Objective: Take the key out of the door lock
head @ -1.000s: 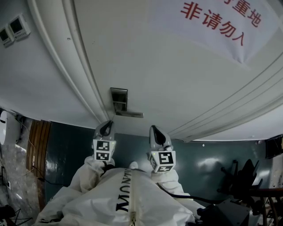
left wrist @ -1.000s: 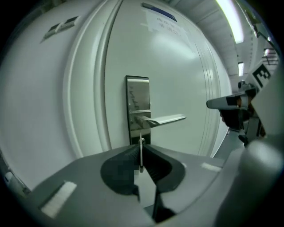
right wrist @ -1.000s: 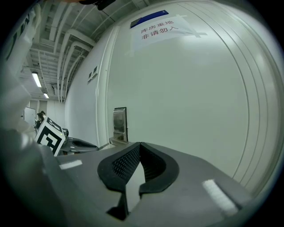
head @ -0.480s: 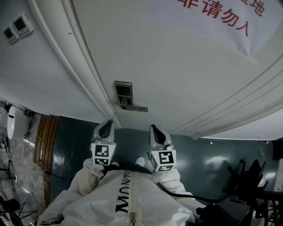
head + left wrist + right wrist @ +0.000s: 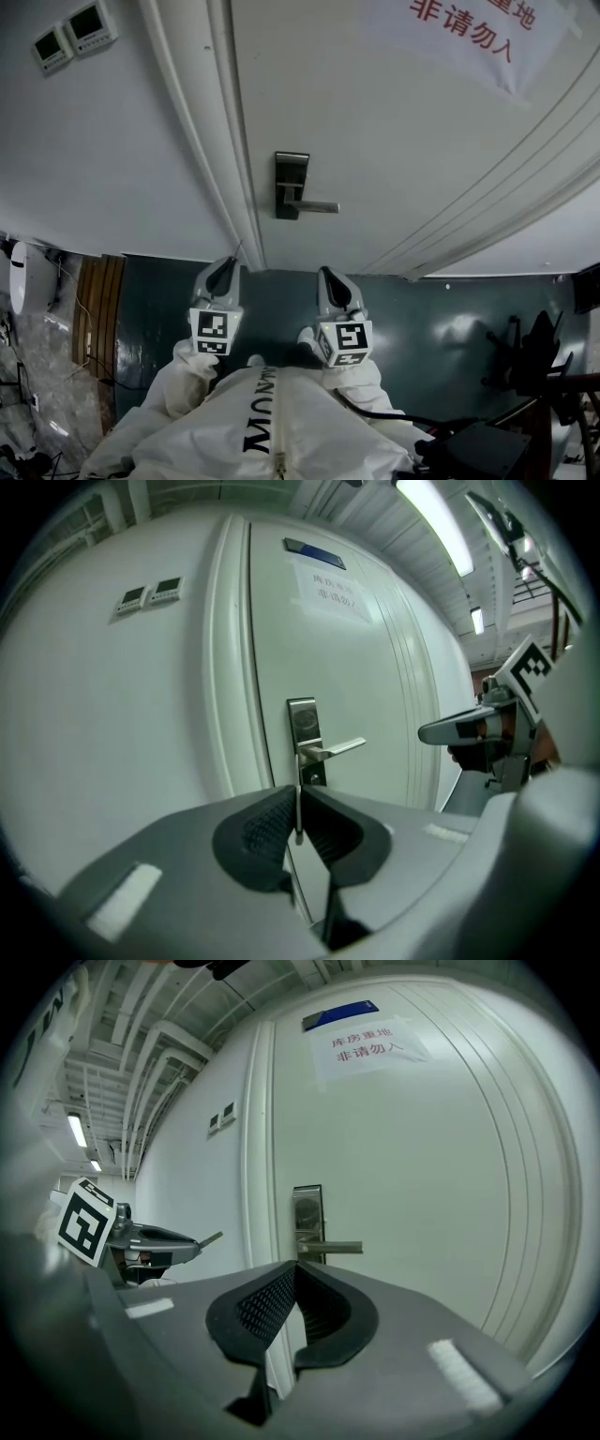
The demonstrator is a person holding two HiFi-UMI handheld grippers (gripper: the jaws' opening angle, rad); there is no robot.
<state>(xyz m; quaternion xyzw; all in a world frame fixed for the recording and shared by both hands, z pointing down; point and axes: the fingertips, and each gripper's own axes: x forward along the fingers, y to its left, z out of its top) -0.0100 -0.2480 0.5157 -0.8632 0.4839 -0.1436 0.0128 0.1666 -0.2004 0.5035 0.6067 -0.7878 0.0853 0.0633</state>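
Door lock has shifted rightward (white door, teal floor).

Site: storeroom entrance in an industrial or institutional building, not a home. Evidence: plain white door with steel lever lock; paper notice in red Chinese characters reading storeroom, no entry; blue plate above it. Two wall control panels left of the frame. Bare ceiling with exposed beams, tube lights. Glossy dark green floor. Operator in white coverall
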